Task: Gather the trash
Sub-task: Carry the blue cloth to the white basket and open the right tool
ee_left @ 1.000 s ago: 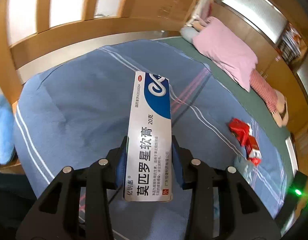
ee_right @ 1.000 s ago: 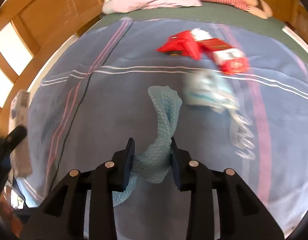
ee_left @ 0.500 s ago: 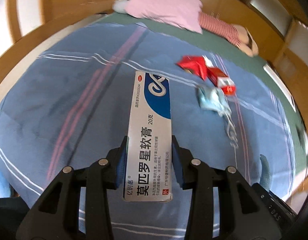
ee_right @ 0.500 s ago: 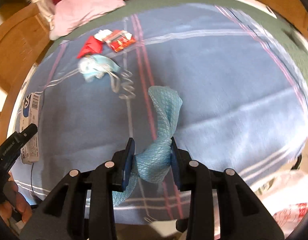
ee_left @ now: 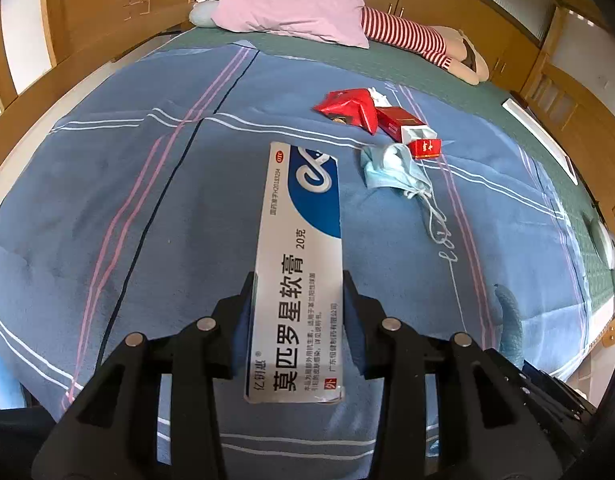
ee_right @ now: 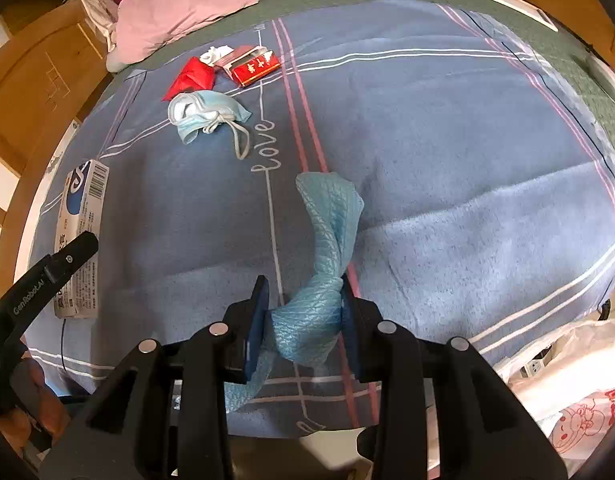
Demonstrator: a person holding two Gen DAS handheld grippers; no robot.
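My left gripper (ee_left: 297,300) is shut on a white and blue ointment box (ee_left: 301,248) and holds it above the blue blanket; the box also shows at the left of the right wrist view (ee_right: 81,236). My right gripper (ee_right: 303,300) is shut on a twisted light blue cloth (ee_right: 327,236). On the blanket lie a crumpled blue face mask (ee_left: 395,170) (ee_right: 203,114), a red wrapper (ee_left: 347,108) (ee_right: 189,78) and a red cigarette pack (ee_left: 411,132) (ee_right: 253,66), all well ahead of both grippers.
A blue striped blanket (ee_left: 127,200) covers the bed. A pink pillow (ee_left: 291,0) and a striped plush toy (ee_left: 411,40) lie at the head. Wooden walls surround the bed. A white plastic bag (ee_right: 563,384) with red print sits low right, beyond the bed's edge.
Both views have swung across the bed. The left gripper has turned toward the pillow end, bringing the mask and red trash ahead. Both grippers keep their holds.
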